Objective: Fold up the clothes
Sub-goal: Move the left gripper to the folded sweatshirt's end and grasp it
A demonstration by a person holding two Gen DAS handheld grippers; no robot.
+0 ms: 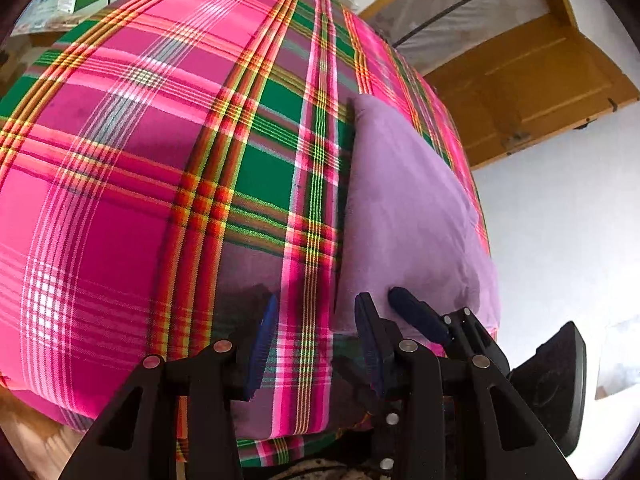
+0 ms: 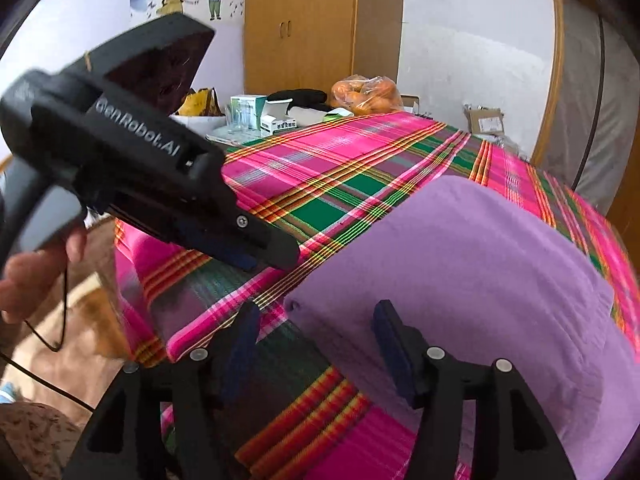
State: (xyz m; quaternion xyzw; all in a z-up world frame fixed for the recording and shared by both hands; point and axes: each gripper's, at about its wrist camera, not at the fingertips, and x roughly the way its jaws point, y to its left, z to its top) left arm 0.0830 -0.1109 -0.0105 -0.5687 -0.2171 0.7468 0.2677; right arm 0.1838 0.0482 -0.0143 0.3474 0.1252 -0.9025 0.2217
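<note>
The purple garment (image 2: 472, 280) lies folded on the plaid cloth (image 1: 160, 160) that covers the table. Seen from the right wrist, the right gripper (image 2: 316, 332) has its jaws spread wide with nothing between them; the garment's near left corner sits in the gap just ahead of the jaws, and the right finger (image 2: 394, 344) lies over the garment's near edge, while the left finger is over bare plaid. The left gripper (image 1: 320, 332) is also wide open and holds nothing; in its own view, the plaid cloth fills the gap between its jaws, and the garment lies just beside and ahead of its right finger (image 1: 370, 336). In the right wrist view, the left gripper hovers to the left of the garment, its tips close to the plaid and apart from the purple fabric.
</note>
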